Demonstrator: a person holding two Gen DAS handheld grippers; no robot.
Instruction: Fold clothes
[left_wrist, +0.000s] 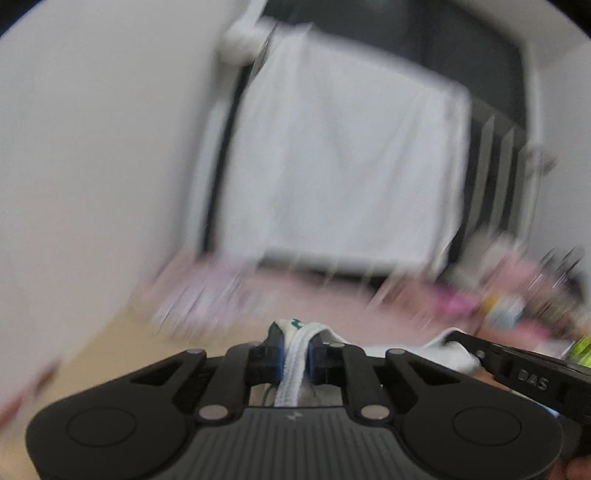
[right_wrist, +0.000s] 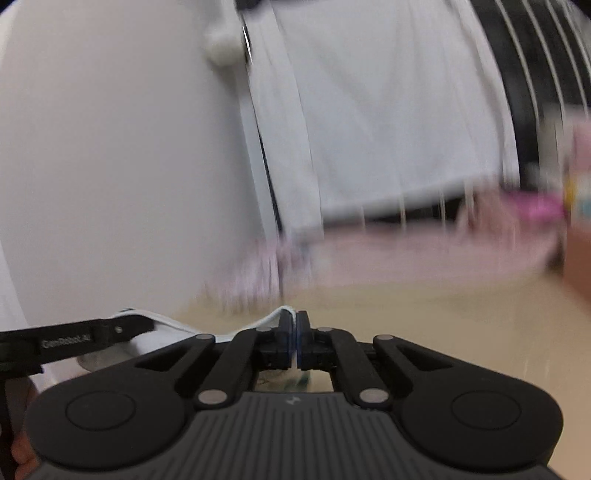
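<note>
My left gripper (left_wrist: 295, 349) is clamped on a thick ribbed hem of the white garment (left_wrist: 295, 373), which runs straight back between its blue pads. My right gripper (right_wrist: 293, 332) pinches a thin edge of the same cloth, jaws nearly together. The garment stretches between both, above the tan floor (right_wrist: 424, 314). Background is blurred.

A white garment (left_wrist: 295, 363) with green print sits between black tongs (left_wrist: 295, 354) with blue pads (left_wrist: 279, 354); beyond them, pink cloth (right_wrist: 424, 254) on a beige floor (right_wrist: 424, 314).
</note>
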